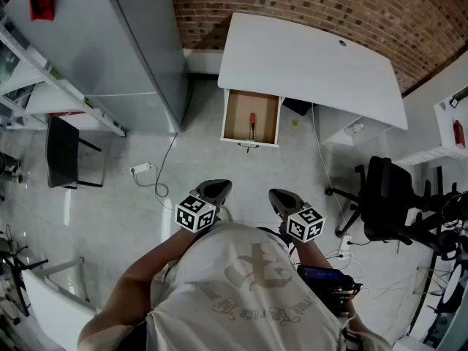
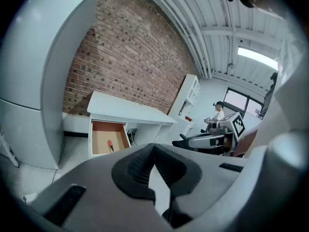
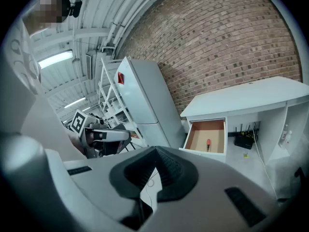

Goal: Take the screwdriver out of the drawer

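A white desk (image 1: 314, 64) stands against the brick wall with its wooden drawer (image 1: 235, 119) pulled open. In the drawer lies a screwdriver (image 1: 252, 123) with a red handle, also visible in the left gripper view (image 2: 110, 144) and the right gripper view (image 3: 208, 143). My left gripper (image 1: 213, 191) and right gripper (image 1: 281, 198) are side by side close to my body, well short of the drawer, across open floor. Both point toward the desk. The left gripper (image 2: 154, 173) is shut and empty. The right gripper (image 3: 153, 170) also has its pads together with nothing between them.
A tall grey cabinet (image 1: 124, 50) stands left of the desk. A black chair (image 1: 66, 152) is at the left and a black office chair (image 1: 387, 199) at the right. A power strip (image 1: 142, 169) with its cable lies on the pale floor. A router (image 1: 296, 107) sits under the desk.
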A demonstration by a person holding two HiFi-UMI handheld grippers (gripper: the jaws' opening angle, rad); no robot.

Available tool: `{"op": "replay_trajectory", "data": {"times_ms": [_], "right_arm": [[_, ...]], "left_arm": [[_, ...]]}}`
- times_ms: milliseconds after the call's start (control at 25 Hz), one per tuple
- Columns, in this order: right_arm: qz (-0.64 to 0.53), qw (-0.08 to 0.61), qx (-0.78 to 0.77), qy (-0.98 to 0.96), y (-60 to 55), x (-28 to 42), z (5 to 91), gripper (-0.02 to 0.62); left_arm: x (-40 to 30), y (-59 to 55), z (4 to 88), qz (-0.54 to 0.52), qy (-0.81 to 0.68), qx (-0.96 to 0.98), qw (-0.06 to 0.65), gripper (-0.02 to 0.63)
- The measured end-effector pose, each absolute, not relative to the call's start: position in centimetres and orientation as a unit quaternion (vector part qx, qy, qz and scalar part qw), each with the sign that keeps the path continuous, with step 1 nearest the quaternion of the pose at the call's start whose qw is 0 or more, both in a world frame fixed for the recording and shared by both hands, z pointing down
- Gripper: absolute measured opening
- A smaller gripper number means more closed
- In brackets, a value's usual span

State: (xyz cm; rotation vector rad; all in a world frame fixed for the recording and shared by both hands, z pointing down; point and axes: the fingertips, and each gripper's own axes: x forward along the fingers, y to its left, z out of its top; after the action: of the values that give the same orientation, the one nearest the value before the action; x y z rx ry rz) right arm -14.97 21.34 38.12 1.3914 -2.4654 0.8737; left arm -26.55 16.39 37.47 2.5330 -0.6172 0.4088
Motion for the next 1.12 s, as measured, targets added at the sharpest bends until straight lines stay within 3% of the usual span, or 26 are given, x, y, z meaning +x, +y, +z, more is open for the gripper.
{"op": "replay_trajectory", "data": {"times_ms": [1120], "right_arm": [[0.289, 0.088, 0.499, -0.812, 21.5, -15.6, 38.6, 0.023]], "left_arm": [[-27.6, 15.8, 37.3, 0.149, -0.225, 0.933, 0.237, 0.020]]}}
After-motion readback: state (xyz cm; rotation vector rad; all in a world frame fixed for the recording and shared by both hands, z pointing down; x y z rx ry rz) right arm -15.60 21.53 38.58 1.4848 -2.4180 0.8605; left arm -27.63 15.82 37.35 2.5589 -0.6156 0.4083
